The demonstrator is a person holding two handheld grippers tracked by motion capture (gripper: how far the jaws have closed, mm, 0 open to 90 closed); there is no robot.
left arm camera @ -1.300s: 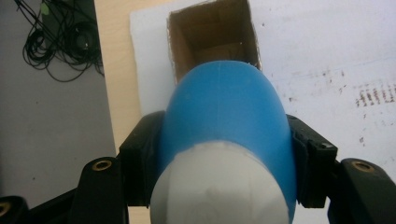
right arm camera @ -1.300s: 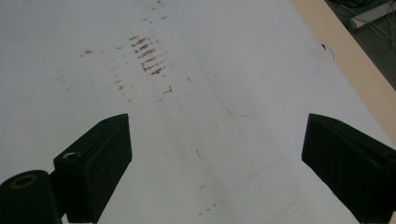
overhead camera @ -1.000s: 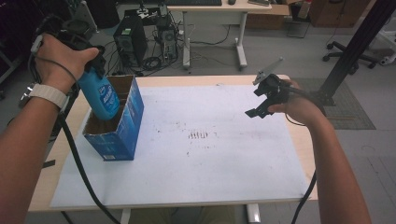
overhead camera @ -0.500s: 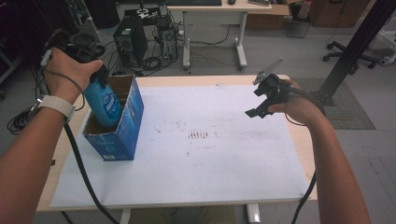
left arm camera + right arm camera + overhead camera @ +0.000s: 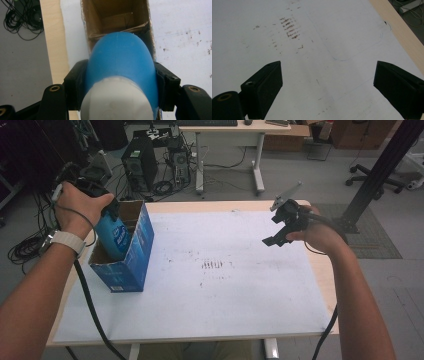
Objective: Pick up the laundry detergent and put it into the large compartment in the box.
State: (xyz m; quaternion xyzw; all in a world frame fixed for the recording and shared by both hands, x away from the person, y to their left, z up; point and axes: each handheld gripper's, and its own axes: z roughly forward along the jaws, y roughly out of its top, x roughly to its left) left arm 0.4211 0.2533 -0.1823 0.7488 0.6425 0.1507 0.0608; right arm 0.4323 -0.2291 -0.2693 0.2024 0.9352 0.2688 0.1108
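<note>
A blue bottle [image 5: 113,236] with a white cap end [image 5: 116,100] is clamped in my left gripper [image 5: 100,202], jaws shut on its sides. Its lower part is inside an open blue cardboard box [image 5: 131,265] at the table's left; in the left gripper view the bottle [image 5: 121,60] points into the box's brown interior [image 5: 116,17]. My right gripper [image 5: 280,227] hovers above the right side of the table, open, with nothing between its jaws [image 5: 327,92].
A white sheet [image 5: 225,285] with dark smudges [image 5: 215,265] covers the wooden table [image 5: 210,205]. Behind the table stand a computer tower [image 5: 137,167], cables and a desk [image 5: 235,130]. A black post [image 5: 375,175] rises at the right.
My left gripper has lowered the blue bottle further down into the box. The right gripper has stayed where it was.
</note>
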